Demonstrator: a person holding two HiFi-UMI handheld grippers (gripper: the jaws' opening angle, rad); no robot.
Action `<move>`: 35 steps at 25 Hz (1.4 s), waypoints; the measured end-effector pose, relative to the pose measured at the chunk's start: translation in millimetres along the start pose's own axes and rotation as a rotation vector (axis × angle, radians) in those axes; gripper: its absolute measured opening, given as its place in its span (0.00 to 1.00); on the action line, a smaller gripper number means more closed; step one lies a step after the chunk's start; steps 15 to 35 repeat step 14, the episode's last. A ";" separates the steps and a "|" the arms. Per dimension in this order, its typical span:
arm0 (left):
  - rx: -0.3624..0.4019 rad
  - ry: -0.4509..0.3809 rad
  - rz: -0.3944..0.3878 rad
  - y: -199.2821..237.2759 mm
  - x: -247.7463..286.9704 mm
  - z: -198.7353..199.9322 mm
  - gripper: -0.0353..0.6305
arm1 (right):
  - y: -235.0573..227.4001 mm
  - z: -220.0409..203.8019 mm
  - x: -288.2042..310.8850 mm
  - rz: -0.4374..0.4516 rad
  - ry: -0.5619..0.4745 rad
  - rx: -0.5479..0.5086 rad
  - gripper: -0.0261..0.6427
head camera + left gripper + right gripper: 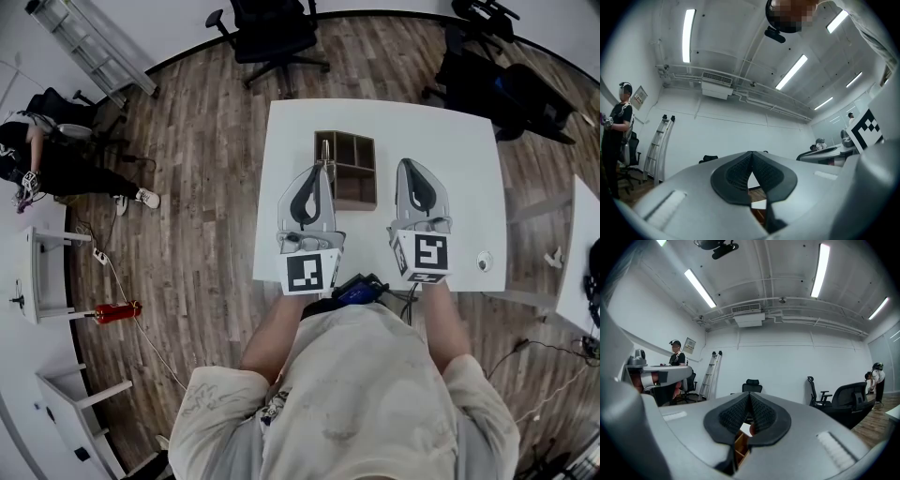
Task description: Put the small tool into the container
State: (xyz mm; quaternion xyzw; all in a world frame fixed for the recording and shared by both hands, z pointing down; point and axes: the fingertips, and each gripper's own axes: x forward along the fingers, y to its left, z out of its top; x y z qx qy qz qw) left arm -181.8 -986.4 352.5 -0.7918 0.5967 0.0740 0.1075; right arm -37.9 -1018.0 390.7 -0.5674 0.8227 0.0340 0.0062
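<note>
hand-held grippers [322,171] [412,167]: 2 | marker cubes [311,272] [419,255]: 2 | container [354,171]: 1 | small tool [325,150]: 1 | ladder [89,42]: 1

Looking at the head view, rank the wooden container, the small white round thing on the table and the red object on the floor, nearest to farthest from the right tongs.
1. The wooden container, on the table just left of the right tongs.
2. The small white round thing, near the table's right edge.
3. The red object, on the floor far to the left.
</note>
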 end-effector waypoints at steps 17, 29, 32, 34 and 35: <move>0.002 -0.016 0.010 7.4 8.5 17.3 0.08 | -2.7 14.3 4.2 0.007 -0.009 -0.004 0.05; 0.002 -0.016 0.010 7.4 8.5 17.3 0.08 | -2.7 14.3 4.2 0.007 -0.009 -0.004 0.05; 0.002 -0.016 0.010 7.4 8.5 17.3 0.08 | -2.7 14.3 4.2 0.007 -0.009 -0.004 0.05; 0.002 -0.016 0.010 7.4 8.5 17.3 0.08 | -2.7 14.3 4.2 0.007 -0.009 -0.004 0.05; 0.002 -0.016 0.010 7.4 8.5 17.3 0.08 | -2.7 14.3 4.2 0.007 -0.009 -0.004 0.05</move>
